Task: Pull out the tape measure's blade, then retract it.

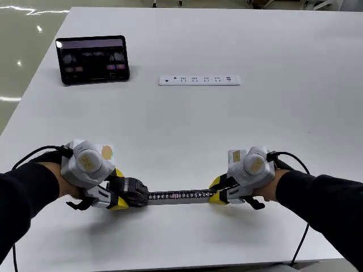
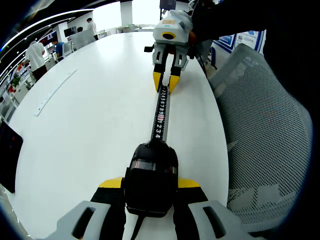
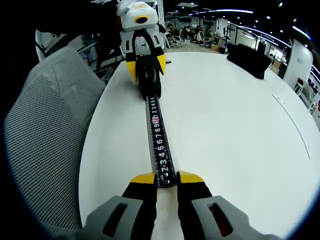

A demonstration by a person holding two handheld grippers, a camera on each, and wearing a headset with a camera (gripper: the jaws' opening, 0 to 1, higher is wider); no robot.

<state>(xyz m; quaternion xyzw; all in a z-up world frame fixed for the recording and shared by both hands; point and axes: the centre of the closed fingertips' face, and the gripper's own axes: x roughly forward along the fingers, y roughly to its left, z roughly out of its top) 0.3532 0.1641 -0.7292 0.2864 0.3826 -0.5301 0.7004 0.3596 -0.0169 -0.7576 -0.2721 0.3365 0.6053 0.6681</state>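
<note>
White and bare over most of its width, the surface (image 1: 227, 124) is bordered on the far left by a glossy floor. The left hand-held gripper (image 1: 122, 195) is closed partway, its jaws spread just as wide as the black tape measure case (image 2: 151, 162), which is clamped between the yellow tips and rests on the surface. The right hand-held gripper (image 1: 218, 192) is drawn in much narrower, and the free end of the blade (image 3: 156, 130) is pinched between its tips. The blade is stretched in a straight line from case to tip, either low over the surface or on it; which of the two cannot be told. The grips are judged to be set this way so that the case is anchored on one side while the blade is drawn along its own line on the other, without twist. A short run of numbered blade is out, so the pulling step is judged to be under way or near its turn, and retraction is not yet done.

Beyond the hand-held grippers, the near edge of the surface is close below both, and a mesh chair back (image 2: 265, 125) is seen just past that edge. Open room is left to either side for a longer pull. A tablet (image 1: 92, 59) and a power strip (image 1: 199, 80) are set well apart, farther back, out of the blade's line
</note>
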